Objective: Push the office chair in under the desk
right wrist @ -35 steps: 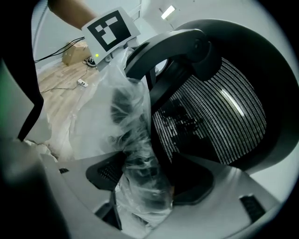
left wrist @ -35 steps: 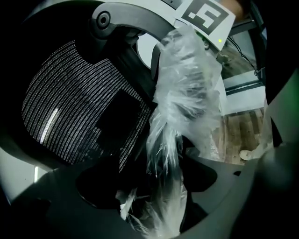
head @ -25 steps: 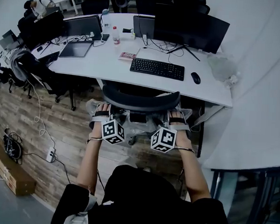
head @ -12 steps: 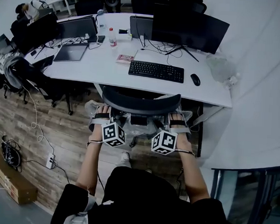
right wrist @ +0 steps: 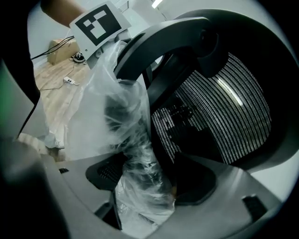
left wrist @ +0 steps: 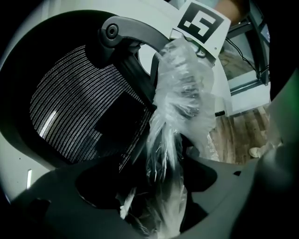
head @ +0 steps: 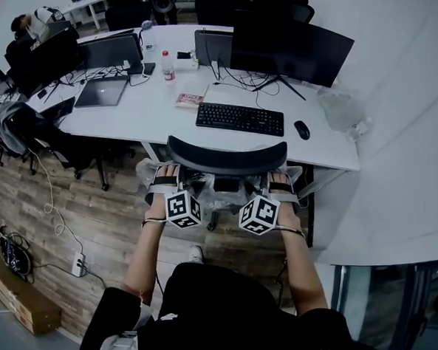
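Observation:
The black mesh office chair (head: 226,156) stands in front of the white desk (head: 145,114), the top of its back at the desk's front edge. Clear plastic wraps both of its armrests. My left gripper (head: 161,183) is shut on the wrapped left armrest (left wrist: 182,98), and the plastic bunches between its jaws (left wrist: 154,186). My right gripper (head: 279,189) is shut on the wrapped right armrest (right wrist: 124,121), gripping it low down (right wrist: 145,186). The mesh back (right wrist: 219,107) fills the inner side of each gripper view.
On the desk lie a keyboard (head: 239,118), a mouse (head: 302,130), a monitor (head: 290,43), a laptop (head: 100,91) and a bottle (head: 166,64). Another dark chair (head: 30,122) stands at the left. A pale partition (head: 398,144) runs along the right. A power strip (head: 71,266) lies on the wood floor.
The chair has rolled forward toward the desk, and its back now meets the desk's front edge. Both grippers have gone forward with it, still closed on the armrests.

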Demonstrator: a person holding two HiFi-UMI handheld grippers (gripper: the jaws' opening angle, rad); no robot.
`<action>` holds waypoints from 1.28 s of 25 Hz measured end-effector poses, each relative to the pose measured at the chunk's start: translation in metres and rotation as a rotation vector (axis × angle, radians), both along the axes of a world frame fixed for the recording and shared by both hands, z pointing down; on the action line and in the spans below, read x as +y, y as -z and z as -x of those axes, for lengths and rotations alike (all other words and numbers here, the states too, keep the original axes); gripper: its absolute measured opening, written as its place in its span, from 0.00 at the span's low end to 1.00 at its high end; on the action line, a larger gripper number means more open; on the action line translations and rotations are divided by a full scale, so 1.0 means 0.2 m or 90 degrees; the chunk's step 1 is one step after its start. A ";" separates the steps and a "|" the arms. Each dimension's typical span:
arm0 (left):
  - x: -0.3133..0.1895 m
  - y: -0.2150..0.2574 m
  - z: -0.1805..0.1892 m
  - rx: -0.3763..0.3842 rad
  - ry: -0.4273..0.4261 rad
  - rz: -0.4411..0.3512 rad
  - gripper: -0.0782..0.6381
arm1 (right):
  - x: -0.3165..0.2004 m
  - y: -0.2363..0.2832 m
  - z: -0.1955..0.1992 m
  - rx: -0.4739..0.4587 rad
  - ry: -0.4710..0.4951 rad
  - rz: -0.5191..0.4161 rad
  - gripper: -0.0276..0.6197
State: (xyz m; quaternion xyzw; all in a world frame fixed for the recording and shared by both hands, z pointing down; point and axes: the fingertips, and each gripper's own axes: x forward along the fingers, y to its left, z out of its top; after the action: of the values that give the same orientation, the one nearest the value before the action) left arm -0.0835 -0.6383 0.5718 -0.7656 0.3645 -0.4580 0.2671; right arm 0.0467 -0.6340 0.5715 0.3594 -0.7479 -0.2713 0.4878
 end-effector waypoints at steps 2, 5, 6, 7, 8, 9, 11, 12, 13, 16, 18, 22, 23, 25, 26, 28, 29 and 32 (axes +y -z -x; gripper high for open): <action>-0.04 0.00 0.00 0.002 -0.003 -0.001 0.66 | -0.04 0.00 0.00 0.002 -0.004 0.001 0.55; -0.10 0.00 0.02 0.003 -0.005 -0.005 0.66 | -0.09 0.01 0.02 0.003 -0.009 -0.006 0.55; -0.12 0.00 0.03 0.003 -0.005 -0.006 0.66 | -0.11 0.01 0.03 0.004 -0.012 -0.008 0.55; -0.14 0.00 0.03 0.002 -0.005 -0.007 0.66 | -0.13 0.01 0.04 0.004 -0.014 -0.009 0.55; -0.16 0.00 0.04 0.002 -0.006 -0.008 0.66 | -0.15 0.00 0.04 0.004 -0.016 -0.009 0.55; -0.18 0.00 0.04 0.003 -0.007 -0.009 0.66 | -0.16 0.00 0.05 0.005 -0.017 -0.008 0.55; -0.21 0.00 0.05 0.004 -0.011 -0.010 0.66 | -0.19 0.00 0.05 0.004 -0.020 -0.007 0.55; -0.22 -0.01 0.05 0.005 -0.014 -0.011 0.66 | -0.20 0.00 0.06 0.003 -0.021 -0.007 0.55; -0.24 -0.01 0.05 0.005 -0.016 -0.012 0.66 | -0.21 0.00 0.06 0.003 -0.023 -0.007 0.55; -0.28 0.00 0.07 0.008 -0.025 -0.016 0.66 | -0.24 0.00 0.08 0.001 -0.030 -0.009 0.55; -0.30 0.00 0.09 0.009 -0.028 -0.016 0.66 | -0.26 0.00 0.10 0.002 -0.034 -0.009 0.55; -0.35 0.00 0.10 0.009 -0.033 -0.015 0.66 | -0.30 0.00 0.11 0.002 -0.044 -0.008 0.55; -0.36 0.00 0.11 0.009 -0.035 -0.016 0.66 | -0.31 0.00 0.12 0.002 -0.046 -0.009 0.55; -0.39 0.00 0.12 0.010 -0.038 -0.015 0.66 | -0.34 0.00 0.13 0.002 -0.050 -0.009 0.55; -0.40 0.00 0.12 0.010 -0.041 -0.016 0.66 | -0.35 0.00 0.13 0.003 -0.052 -0.009 0.55; -0.42 0.00 0.13 0.011 -0.046 -0.017 0.66 | -0.37 0.00 0.14 0.003 -0.055 -0.010 0.55; -0.43 0.00 0.14 0.012 -0.049 -0.017 0.66 | -0.37 -0.01 0.15 0.003 -0.058 -0.010 0.55; -0.45 0.00 0.15 0.014 -0.056 -0.018 0.66 | -0.39 -0.01 0.16 0.003 -0.064 -0.011 0.55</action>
State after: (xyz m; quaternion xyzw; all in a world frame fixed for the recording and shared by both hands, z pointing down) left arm -0.1128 -0.7286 0.5722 -0.7820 0.3395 -0.4325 0.2936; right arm 0.0149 -0.7127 0.5729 0.4005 -0.7252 -0.2537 0.4993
